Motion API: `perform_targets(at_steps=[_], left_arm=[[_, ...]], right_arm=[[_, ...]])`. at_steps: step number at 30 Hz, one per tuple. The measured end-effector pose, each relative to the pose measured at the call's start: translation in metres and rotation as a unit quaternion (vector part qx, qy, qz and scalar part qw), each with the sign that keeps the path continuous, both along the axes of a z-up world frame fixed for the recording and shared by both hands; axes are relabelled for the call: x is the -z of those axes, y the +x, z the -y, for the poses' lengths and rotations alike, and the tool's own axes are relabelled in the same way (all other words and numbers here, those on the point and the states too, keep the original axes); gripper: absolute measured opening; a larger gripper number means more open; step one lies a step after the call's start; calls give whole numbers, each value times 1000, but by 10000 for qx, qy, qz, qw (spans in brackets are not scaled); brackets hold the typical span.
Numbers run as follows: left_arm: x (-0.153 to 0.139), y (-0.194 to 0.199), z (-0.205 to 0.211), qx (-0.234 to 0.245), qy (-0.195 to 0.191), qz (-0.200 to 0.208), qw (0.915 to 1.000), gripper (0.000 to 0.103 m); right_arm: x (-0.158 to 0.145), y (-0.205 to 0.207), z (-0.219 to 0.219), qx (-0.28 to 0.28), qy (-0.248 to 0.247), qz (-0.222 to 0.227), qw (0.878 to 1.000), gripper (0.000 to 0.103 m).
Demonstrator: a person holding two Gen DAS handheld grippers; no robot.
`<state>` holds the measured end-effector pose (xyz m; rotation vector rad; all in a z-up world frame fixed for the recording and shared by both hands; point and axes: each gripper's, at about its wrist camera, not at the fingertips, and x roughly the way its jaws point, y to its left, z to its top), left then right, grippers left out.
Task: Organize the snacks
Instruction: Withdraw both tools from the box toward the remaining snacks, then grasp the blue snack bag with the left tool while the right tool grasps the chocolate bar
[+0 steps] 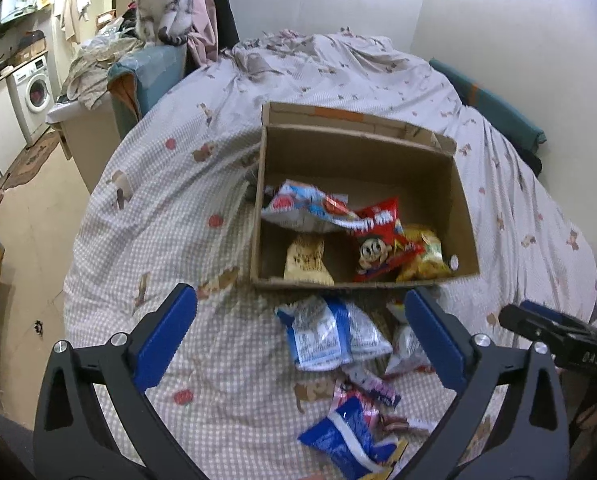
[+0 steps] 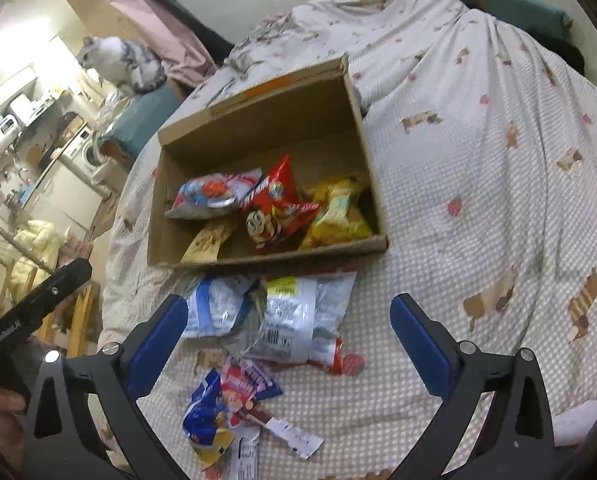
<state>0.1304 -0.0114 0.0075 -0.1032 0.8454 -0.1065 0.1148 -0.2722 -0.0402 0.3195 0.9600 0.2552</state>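
An open cardboard box [image 1: 462,204] [image 2: 362,120] sits on the bed. Inside lie a blue-white bag [image 1: 306,204] [image 2: 214,194], a red bag [image 1: 382,236] [image 2: 278,200], a yellow bag [image 1: 422,256] [image 2: 338,212] and a beige packet [image 1: 306,260] [image 2: 206,242]. In front of the box loose snacks lie on the blanket: a silver-blue bag [image 1: 330,332] [image 2: 218,306], a larger silver bag [image 2: 298,320] and small blue and pink packets [image 1: 350,432] [image 2: 230,400]. My left gripper [image 1: 300,332] is open and empty above them. My right gripper [image 2: 288,336] is open and empty too.
The bed has a checked blanket [image 1: 170,240] [image 2: 478,200] with animal prints. A cat [image 1: 160,0] [image 2: 118,62] sits on a teal piece of furniture at the left. A washing machine [image 1: 32,88] and floor lie beyond the bed's left edge. The wall runs along the right.
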Motion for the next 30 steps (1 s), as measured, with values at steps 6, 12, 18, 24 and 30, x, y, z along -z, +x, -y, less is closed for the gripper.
perform_targets(at_steps=[6,12,18,24,30], left_arm=[[11,-11,-2,-69,21,-250,9997,102],[21,-16,-11,-296,60,-469,9984,102],[33,-14,-15,-388,47,-791,9961,102],[68,-15,-5,-159,-246,-1742,9843,102],[119,-29,25,115,-700,-2771,9582,99]], right_arm=[[8,-6,3,71,83,-195,9998,103],[19,-13,20,335,315,-415,9981,103],[44,-7,25,432,511,-1030,9924,103],[66,-6,14,214,581,-1574,9856,103],[66,-6,15,299,493,-1547,9863,103]])
